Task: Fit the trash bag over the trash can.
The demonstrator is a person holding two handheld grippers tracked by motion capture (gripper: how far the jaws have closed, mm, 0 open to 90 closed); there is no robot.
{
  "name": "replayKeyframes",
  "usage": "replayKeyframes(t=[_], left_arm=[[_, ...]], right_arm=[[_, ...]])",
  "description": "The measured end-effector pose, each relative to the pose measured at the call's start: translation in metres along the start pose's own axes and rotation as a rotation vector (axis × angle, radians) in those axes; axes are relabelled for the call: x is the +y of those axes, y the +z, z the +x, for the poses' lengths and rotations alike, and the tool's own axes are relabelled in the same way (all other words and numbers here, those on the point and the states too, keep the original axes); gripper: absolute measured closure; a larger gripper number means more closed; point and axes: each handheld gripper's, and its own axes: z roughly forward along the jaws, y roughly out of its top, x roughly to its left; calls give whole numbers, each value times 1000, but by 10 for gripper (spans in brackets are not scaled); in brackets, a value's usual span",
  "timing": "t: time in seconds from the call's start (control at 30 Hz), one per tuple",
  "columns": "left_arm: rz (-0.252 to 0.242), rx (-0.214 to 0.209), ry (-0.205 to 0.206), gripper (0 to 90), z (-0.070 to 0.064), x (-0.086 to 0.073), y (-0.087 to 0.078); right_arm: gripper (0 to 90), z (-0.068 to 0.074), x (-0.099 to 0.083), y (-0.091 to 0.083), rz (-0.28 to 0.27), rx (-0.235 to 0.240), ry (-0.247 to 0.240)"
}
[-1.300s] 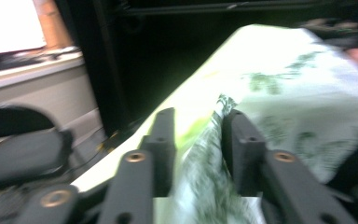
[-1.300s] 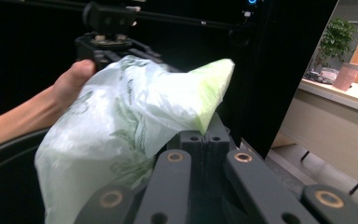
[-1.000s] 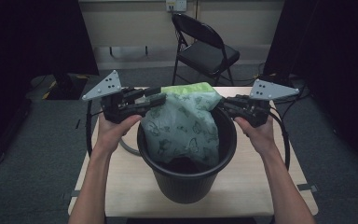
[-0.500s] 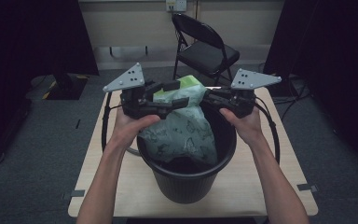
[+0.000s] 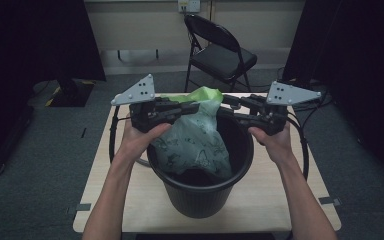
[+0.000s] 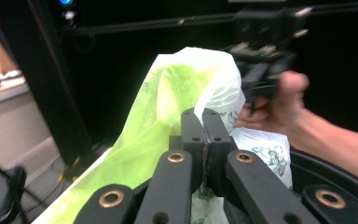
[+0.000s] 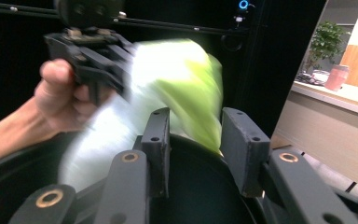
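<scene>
High view: my left gripper (image 5: 192, 106) pinches the green bag (image 5: 200, 137) above the black bin (image 5: 200, 192) on the counter (image 5: 125, 200); left gripper view: fingers (image 6: 193, 135) clamped on film, which could tear or slip; right gripper view: right gripper (image 7: 198, 144) fingers apart, grasping nothing.

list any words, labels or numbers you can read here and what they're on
No readable text in these pictures.
The green bag has a dark printed pattern, maybe with lettering, but it is too small and crumpled to read; in the right gripper view it is blurred.
The left gripper pinching the bag, the right gripper, the black bucket and the folding chair show no markings.
</scene>
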Motion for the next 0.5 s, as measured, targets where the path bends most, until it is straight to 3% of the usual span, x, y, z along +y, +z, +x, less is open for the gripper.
replayKeyframes(t=[0.13, 0.2, 0.33, 0.5], left_arm=[[-33, -81, 19, 900, -3, 1, 0], [-15, -94, 35, 900, -6, 2, 4], [29, -54, 38, 900, -5, 2, 11], [42, 5, 24, 899, 0, 0, 10]], right_arm=[[711, -15, -4, -5, -14, -59, 37], [691, -19, 0, -2, -27, -60, 40], [637, -14, 10, 4, -57, -31, 26], [606, 3, 11, 4, -47, 65, -21]])
